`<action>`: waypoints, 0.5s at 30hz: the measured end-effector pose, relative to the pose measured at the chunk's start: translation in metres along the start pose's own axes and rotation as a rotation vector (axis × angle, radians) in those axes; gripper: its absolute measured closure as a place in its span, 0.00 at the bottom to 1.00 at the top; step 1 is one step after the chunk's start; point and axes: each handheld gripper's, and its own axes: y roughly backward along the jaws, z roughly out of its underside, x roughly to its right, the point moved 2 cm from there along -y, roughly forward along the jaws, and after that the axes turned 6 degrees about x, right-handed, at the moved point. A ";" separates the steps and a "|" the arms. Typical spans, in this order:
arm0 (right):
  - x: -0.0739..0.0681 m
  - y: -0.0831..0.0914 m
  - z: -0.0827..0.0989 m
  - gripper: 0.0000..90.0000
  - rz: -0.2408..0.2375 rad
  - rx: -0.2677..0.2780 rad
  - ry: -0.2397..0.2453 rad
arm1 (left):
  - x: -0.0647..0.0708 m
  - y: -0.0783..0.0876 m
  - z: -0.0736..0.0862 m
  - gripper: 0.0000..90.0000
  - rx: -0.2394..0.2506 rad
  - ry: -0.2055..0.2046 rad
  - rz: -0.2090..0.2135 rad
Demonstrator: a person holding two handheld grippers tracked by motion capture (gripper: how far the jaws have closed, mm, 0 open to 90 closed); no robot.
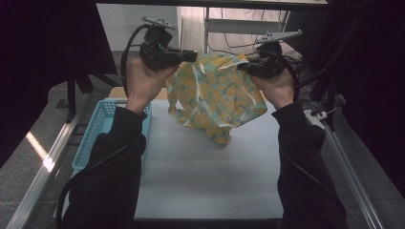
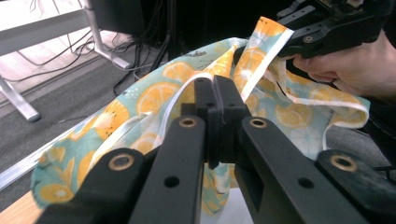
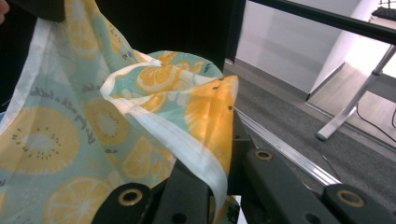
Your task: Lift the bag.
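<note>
Left gripper (image 1: 190,56), jaws pinching the white hem of a fruit-print cloth (image 1: 215,95); the cloth spans rightward, held above the white table (image 1: 210,176), its bulk sagging between both hands. Right gripper (image 1: 243,67), jaws clamped on the opposite hem, equally near.

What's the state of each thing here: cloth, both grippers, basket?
Cloth: lifted off the table, bunched, hanging between both grippers.
Left gripper: shut on the cloth's white hem.
Right gripper: shut on the cloth's edge.
Basket: on the table's left, contents hidden by the sleeve.
</note>
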 end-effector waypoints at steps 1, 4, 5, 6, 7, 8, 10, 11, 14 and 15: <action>0.002 -0.002 0.001 1.00 0.005 -0.004 -0.004 | -0.002 -0.002 0.000 1.00 -0.006 -0.002 -0.005; 0.007 -0.010 0.005 1.00 0.018 -0.008 -0.013 | -0.010 -0.008 0.000 1.00 -0.010 0.001 -0.016; 0.008 -0.012 0.006 1.00 0.019 -0.006 -0.017 | -0.012 -0.009 0.000 1.00 -0.009 0.005 -0.014; 0.009 -0.014 0.006 1.00 0.022 -0.004 -0.020 | -0.014 -0.011 0.000 1.00 -0.009 0.008 -0.012; 0.010 -0.015 0.007 1.00 0.024 -0.005 -0.022 | -0.016 -0.013 0.000 1.00 -0.014 0.008 -0.016; 0.011 -0.017 0.008 1.00 0.026 -0.004 -0.025 | -0.018 -0.015 0.000 1.00 -0.020 0.004 -0.019; 0.013 -0.020 0.008 1.00 0.031 0.000 -0.032 | -0.020 -0.019 0.000 1.00 -0.027 -0.002 -0.025; 0.014 -0.021 0.008 1.00 0.032 0.001 -0.034 | -0.022 -0.021 0.000 1.00 -0.025 -0.003 -0.024; 0.016 -0.025 0.008 1.00 0.038 -0.002 -0.039 | -0.025 -0.027 0.001 1.00 -0.039 -0.005 -0.036; 0.017 -0.027 0.009 1.00 0.041 -0.001 -0.038 | -0.027 -0.029 0.001 1.00 -0.048 -0.002 -0.043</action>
